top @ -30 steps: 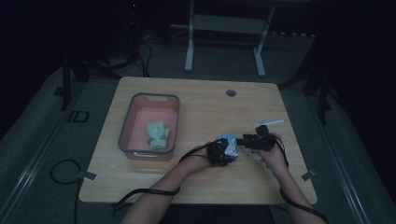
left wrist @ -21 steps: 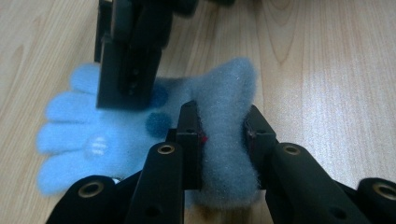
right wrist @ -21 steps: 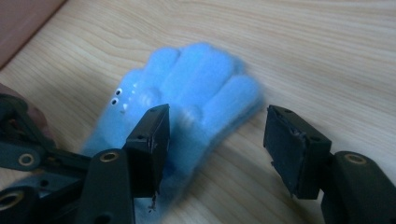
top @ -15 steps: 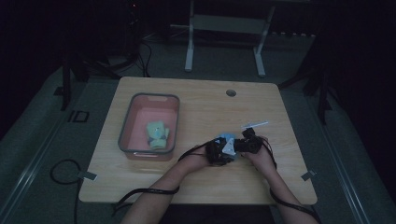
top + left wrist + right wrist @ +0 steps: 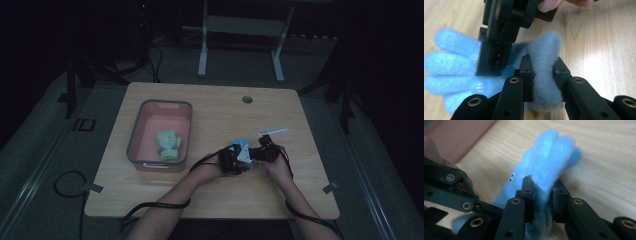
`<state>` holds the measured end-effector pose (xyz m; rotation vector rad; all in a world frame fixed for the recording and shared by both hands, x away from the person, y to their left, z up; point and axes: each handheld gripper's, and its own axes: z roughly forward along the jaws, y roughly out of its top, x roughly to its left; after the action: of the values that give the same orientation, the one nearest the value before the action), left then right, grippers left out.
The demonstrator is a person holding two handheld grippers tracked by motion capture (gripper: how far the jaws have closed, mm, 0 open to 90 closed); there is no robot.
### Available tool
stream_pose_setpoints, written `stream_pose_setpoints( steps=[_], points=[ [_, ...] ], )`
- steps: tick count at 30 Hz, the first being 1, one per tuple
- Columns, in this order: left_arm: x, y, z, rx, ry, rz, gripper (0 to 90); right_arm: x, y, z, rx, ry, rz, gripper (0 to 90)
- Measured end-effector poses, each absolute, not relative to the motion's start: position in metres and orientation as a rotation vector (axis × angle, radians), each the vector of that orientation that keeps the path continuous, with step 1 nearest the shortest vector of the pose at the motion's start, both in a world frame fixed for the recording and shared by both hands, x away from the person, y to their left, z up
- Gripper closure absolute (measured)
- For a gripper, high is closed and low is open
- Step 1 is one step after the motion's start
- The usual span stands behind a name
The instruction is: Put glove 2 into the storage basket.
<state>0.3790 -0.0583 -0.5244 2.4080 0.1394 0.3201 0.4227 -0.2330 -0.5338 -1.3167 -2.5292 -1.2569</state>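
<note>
A fuzzy blue glove (image 5: 243,148) lies on the wooden table (image 5: 200,105) between my two grippers. My left gripper (image 5: 543,68) is shut on a bunched fold of the blue glove (image 5: 545,50), whose fingers spread to the left in that view. My right gripper (image 5: 543,188) has just been closing, and its pads now press on the blue glove (image 5: 549,152) from both sides. In the high view the left gripper (image 5: 231,159) and the right gripper (image 5: 264,153) sit close together. In the left gripper view the right gripper (image 5: 499,50) comes down onto the glove.
A pink bin (image 5: 135,135) with a grey rim stands to the left and holds a pale green glove (image 5: 168,143). The table has a round hole (image 5: 247,99) near its far edge. Cables trail off the front edge.
The right hand has moved left, up to the left gripper, and its jaws have come together on the blue glove. The left hand has stayed put.
</note>
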Motion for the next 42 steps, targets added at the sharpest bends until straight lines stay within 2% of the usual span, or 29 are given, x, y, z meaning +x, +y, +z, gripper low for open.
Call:
stream_pose_setpoints(
  steps=[20, 42],
  points=[
    [0.373, -0.011, -0.456, 2.421, 0.162, 0.424, 75.1, 0.428, -0.192, -0.471, -1.162, -2.563, -1.386, 76.0],
    [0.371, 0.057, -0.423, 2.435, 0.253, 0.54, 75.2, 0.441, -0.114, -0.43, -0.993, -2.592, -1.446, 76.4]
  ],
)
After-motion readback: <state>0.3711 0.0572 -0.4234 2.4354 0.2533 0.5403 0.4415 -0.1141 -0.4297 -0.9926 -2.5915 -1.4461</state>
